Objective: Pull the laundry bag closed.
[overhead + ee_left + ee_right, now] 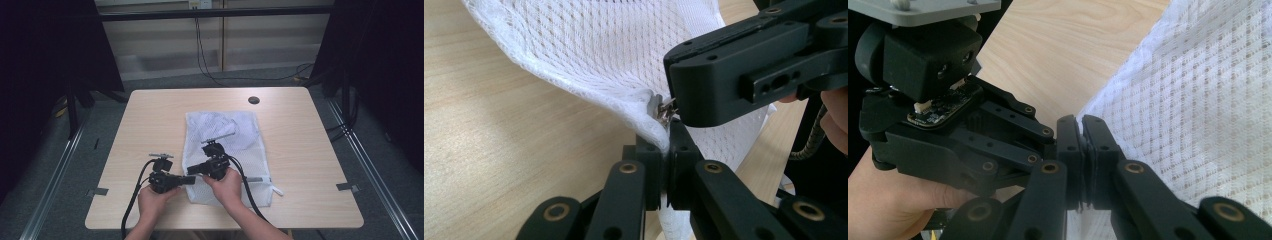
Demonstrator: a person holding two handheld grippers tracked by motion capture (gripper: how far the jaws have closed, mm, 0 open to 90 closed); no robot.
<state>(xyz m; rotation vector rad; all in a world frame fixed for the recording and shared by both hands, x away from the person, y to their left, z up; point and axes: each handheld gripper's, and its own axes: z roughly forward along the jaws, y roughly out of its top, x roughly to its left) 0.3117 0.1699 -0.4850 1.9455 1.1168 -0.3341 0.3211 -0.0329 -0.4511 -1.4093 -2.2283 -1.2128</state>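
With the mesh laundry bag [589,55] corner clamped by the left gripper [667,145], the zipper pull [666,110], pinched by the right gripper [1082,131], is best drawn steadily along the seam

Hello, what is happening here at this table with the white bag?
A person holds a gripper in each hand and works on a white mesh laundry bag lying on the wooden table. The left gripper is shut on the bag's corner, next to the metal zipper pull. The right gripper is shut on the bag's edge close beside it.
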